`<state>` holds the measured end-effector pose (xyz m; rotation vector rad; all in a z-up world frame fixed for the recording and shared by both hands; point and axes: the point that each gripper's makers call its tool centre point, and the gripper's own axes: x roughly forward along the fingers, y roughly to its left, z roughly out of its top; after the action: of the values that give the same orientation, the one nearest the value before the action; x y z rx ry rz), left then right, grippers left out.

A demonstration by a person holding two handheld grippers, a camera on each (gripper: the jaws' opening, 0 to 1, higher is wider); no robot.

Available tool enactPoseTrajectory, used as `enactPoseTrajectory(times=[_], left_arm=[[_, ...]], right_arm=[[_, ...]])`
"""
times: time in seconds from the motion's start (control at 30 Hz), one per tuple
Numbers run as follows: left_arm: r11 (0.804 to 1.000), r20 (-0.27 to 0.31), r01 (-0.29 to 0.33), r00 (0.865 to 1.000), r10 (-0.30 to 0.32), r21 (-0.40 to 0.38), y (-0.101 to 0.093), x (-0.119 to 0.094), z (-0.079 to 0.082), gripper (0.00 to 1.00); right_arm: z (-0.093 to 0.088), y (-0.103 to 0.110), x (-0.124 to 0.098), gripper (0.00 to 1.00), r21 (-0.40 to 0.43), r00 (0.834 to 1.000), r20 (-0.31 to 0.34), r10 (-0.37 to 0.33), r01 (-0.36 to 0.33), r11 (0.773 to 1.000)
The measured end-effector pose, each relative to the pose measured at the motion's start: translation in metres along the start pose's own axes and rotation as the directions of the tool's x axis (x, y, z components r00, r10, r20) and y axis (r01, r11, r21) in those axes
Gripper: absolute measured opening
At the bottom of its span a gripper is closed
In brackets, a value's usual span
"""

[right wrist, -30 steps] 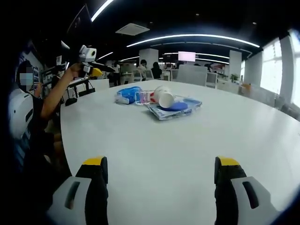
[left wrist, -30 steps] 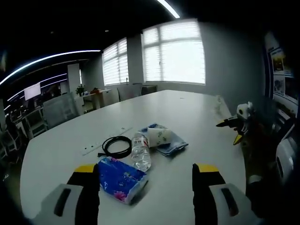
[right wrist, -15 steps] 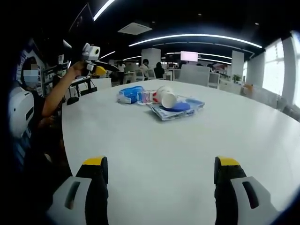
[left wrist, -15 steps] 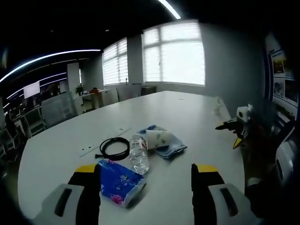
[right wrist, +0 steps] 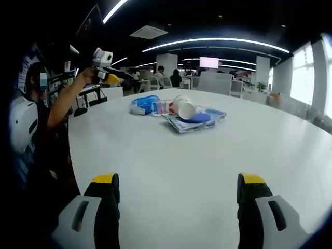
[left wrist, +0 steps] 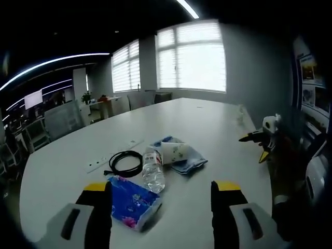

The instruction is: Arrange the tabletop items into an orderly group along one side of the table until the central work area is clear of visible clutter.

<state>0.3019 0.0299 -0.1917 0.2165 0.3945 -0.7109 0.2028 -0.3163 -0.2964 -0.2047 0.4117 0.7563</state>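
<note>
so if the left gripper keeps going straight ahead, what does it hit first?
Probably the blue tissue pack, lying nearest the left gripper, by its left jaw. The water bottle comes next. Depth is hard to judge.

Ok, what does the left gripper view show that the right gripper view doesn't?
Left gripper view: a coiled black cable beside the bottle, a white strip next to the cable, bright windows, and the right gripper off to the right.
Right gripper view: the left gripper raised in a hand, people far back, and a lit screen.
Both: the table, the tissue pack, the bottle, and the tipped cup on the blue cloth.
</note>
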Motion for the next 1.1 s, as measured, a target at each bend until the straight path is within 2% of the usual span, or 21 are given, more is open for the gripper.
enactPoseTrajectory(times=[1.1], left_arm=[[0.999,-0.048,0.031,0.998,-0.03,0.016,0.005,0.027,0.017,0.69]], right_arm=[[-0.003,0.004,0.0,0.89,-0.004,1.0,-0.002,0.015,-0.015,1.0]])
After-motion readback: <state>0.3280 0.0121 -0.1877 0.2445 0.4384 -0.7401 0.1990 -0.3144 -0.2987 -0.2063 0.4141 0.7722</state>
